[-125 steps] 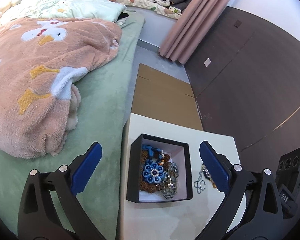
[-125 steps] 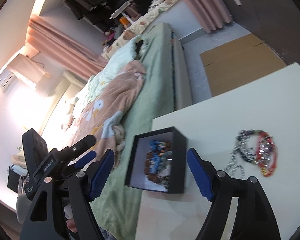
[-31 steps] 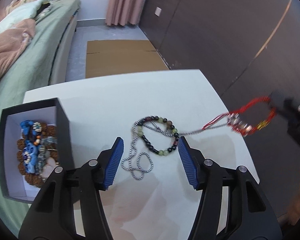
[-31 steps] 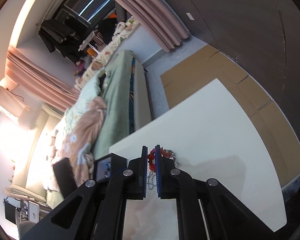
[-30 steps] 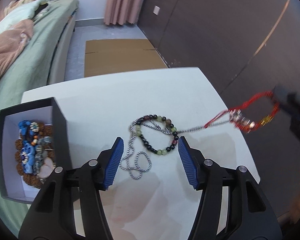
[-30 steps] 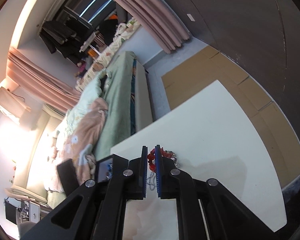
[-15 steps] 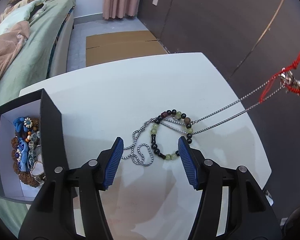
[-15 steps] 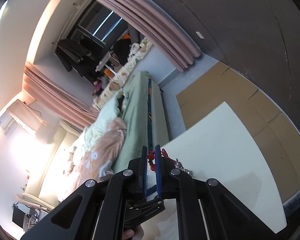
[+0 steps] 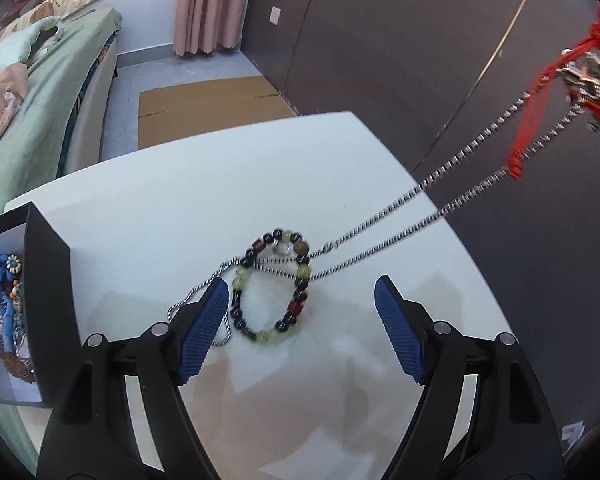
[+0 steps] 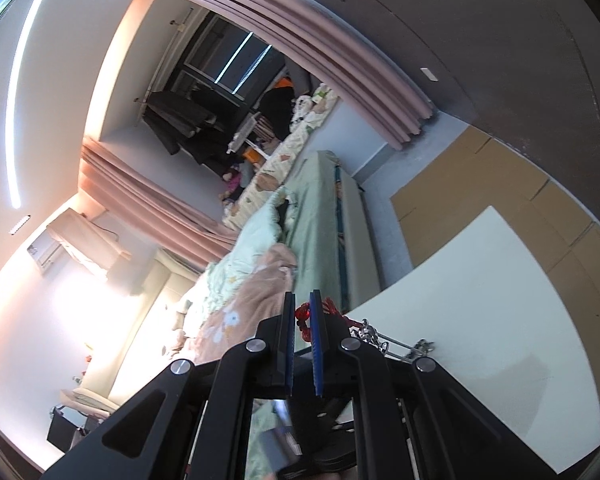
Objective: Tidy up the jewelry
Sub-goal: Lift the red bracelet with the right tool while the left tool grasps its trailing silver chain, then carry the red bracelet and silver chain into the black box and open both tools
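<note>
A bead bracelet of dark and green beads lies on the white table, tangled with a silver chain. The chain runs taut up to a red cord bracelet at the upper right. My left gripper hovers over the bead bracelet. Its jaws are opening, the bracelet sits between them, and the pads do not press on it. In the right wrist view my right gripper is shut on the red cord bracelet, raised above the table, with silver charms hanging beside it.
A black box with a white lining stands at the table's left edge and holds several pieces of jewelry. A green bed lies beyond it. Flat cardboard covers the floor behind the table, and a dark wall rises on the right.
The right gripper has lifted the red cord bracelet higher, pulling the silver chain taut off the table. The left gripper's jaws have spread wider and moved closer over the bead bracelet.
</note>
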A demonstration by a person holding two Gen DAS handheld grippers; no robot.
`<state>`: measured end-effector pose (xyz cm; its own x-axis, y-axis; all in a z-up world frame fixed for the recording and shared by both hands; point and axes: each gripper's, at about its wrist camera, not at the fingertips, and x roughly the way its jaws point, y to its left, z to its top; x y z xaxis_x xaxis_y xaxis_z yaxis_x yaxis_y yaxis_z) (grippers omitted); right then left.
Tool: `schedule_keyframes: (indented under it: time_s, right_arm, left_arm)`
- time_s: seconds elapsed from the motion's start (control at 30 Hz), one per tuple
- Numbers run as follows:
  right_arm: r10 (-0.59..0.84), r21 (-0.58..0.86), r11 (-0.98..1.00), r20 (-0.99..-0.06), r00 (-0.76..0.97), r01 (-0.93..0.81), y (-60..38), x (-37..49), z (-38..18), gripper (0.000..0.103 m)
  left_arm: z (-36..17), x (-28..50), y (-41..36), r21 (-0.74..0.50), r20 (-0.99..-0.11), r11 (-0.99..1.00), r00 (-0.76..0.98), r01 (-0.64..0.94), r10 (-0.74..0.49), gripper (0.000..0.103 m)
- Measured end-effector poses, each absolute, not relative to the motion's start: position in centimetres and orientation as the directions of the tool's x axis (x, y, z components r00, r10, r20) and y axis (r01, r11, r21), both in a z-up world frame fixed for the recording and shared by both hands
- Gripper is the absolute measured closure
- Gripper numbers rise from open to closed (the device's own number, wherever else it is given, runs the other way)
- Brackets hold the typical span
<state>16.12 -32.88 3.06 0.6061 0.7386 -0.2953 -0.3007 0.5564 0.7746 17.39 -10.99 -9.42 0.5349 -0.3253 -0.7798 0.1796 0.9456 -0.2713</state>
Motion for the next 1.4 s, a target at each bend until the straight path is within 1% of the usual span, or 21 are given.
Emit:
schedule_keyframes:
  time_s: [0.03, 0.1, 0.13, 0.17, 0.2, 0.23, 0.33, 0.43, 0.57, 0.83, 1.1, 1.4]
  right_arm:
    - [0.748, 0.780, 0.545, -0.286, 0.599, -0.309, -32.7, 16.0, 3.1, 0.096]
    - [0.760, 0.784, 0.533, -0.278, 0.588, -0.319, -32.4, 15.8, 3.3, 0.096]
    - [0.762, 0.781, 0.533, -0.277, 0.585, -0.324, -32.2, 15.8, 3.4, 0.096]
    - [0.762, 0.780, 0.534, -0.278, 0.584, -0.326, -32.2, 15.7, 3.4, 0.096]
    - [0.761, 0.777, 0.538, -0.281, 0.585, -0.326, -32.2, 15.7, 3.4, 0.096]
    - [0.757, 0.776, 0.542, -0.285, 0.588, -0.323, -32.2, 15.7, 3.3, 0.096]
    - [0.738, 0.773, 0.560, -0.302, 0.603, -0.298, -32.8, 16.2, 2.8, 0.096]
    - [0.709, 0.772, 0.586, -0.341, 0.617, -0.247, -33.5, 16.9, 1.9, 0.096]
    - [0.675, 0.762, 0.622, -0.406, 0.616, -0.181, -33.8, 17.8, 0.2, 0.096]
    - [0.639, 0.727, 0.676, -0.497, 0.587, -0.121, -33.0, 19.1, -1.9, 0.096]
    - [0.659, 0.736, 0.666, -0.500, 0.562, -0.126, -32.2, 19.3, -2.2, 0.096]
    - [0.737, 0.756, 0.621, -0.473, 0.483, -0.208, -27.3, 19.3, -1.9, 0.096]
  left_arm:
    - [-9.4, 17.5, -10.8, -0.283, -0.770, 0.943, 0.545, 0.174, -0.331, 0.031]
    - [-9.3, 17.9, -10.4, -0.313, -0.760, 0.936, 0.549, 0.159, -0.348, 0.053]
    - [-9.3, 18.0, -10.0, -0.337, -0.752, 0.929, 0.551, 0.151, -0.363, 0.061]
    - [-9.3, 18.1, -9.8, -0.352, -0.746, 0.925, 0.553, 0.145, -0.371, 0.081]
    - [-9.2, 18.2, -9.4, -0.366, -0.739, 0.921, 0.559, 0.137, -0.377, 0.095]
    - [-8.8, 18.1, -8.9, -0.377, -0.728, 0.918, 0.573, 0.124, -0.377, 0.099]
    - [-7.3, 17.7, -7.4, -0.415, -0.688, 0.904, 0.614, 0.107, -0.388, 0.099]
    - [-5.8, 17.3, -6.1, -0.450, -0.649, 0.887, 0.644, 0.103, -0.404, 0.099]
    - [-2.8, 16.4, -4.1, -0.479, -0.593, 0.873, 0.701, 0.090, -0.397, 0.099]
    - [2.5, 14.5, -2.1, -0.483, -0.511, 0.868, 0.768, 0.115, -0.386, 0.099]
    - [6.8, 12.9, -0.3, -0.438, -0.475, 0.893, 0.815, 0.108, -0.331, 0.099]
    - [10.4, 10.5, 2.7, -0.390, -0.446, 0.919, 0.860, 0.064, -0.249, 0.099]
